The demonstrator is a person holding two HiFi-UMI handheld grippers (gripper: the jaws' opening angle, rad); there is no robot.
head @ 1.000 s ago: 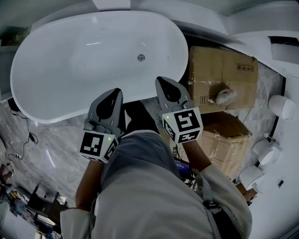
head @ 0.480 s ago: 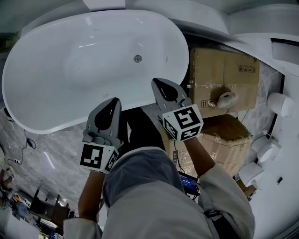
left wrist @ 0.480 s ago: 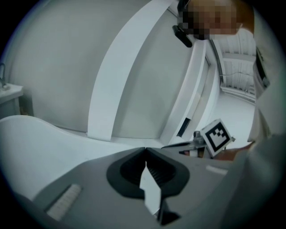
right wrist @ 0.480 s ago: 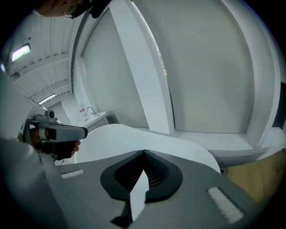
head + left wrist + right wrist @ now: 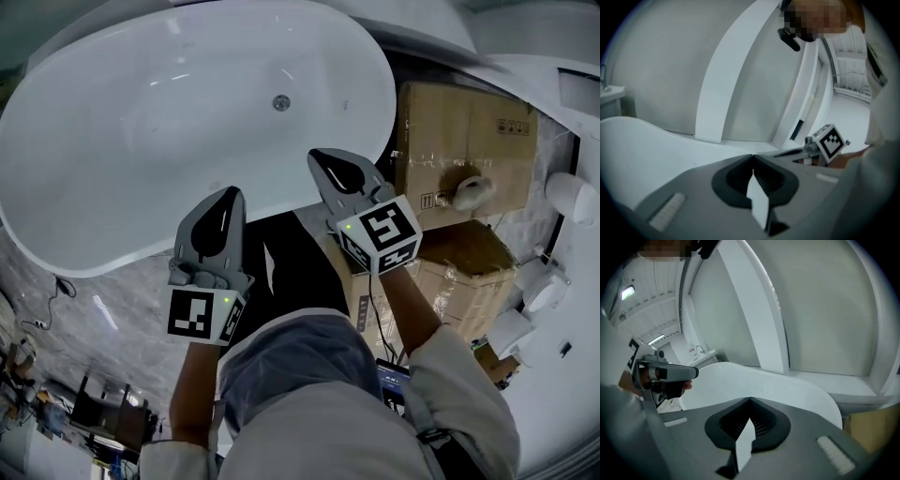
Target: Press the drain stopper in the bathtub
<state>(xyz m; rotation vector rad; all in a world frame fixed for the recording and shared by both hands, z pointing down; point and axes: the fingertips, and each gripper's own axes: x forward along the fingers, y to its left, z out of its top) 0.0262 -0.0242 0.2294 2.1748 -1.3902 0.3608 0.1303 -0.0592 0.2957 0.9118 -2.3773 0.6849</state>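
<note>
At the upper left of the head view, from about 9 to 12 o'clock, lies a white oval bathtub (image 5: 112, 197). The drain stopper (image 5: 281, 103) is a small round metal disc on the tub floor, toward 3 o'clock of the tub's middle. Nothing touches it.

Both grippers are held side by side over the tub's near rim, pointing toward 12 o'clock. The left gripper (image 5: 228, 199) has the stopper at its 1 o'clock and well apart. In the left gripper view its jaws are pressed together, tip to tip, with nothing between them (image 5: 752, 158). The white rim curves away past them. The right gripper's marker cube (image 5: 831, 143) shows at 3 o'clock.

The right gripper (image 5: 326, 161) has the stopper at its 11 o'clock, also well apart. Its jaws are likewise closed on each other and empty (image 5: 750, 401) in the right gripper view, and the left gripper shows at 9 o'clock.

Just beside the tub at 3 o'clock stands a cardboard box (image 5: 464, 131) with a pale round object (image 5: 471, 192) on it. A second box (image 5: 459, 277) stands nearer, at 4 o'clock. Grey marbled floor (image 5: 103, 309) shows at 8 o'clock, with a dark cable (image 5: 52, 281) lying on it.
</note>
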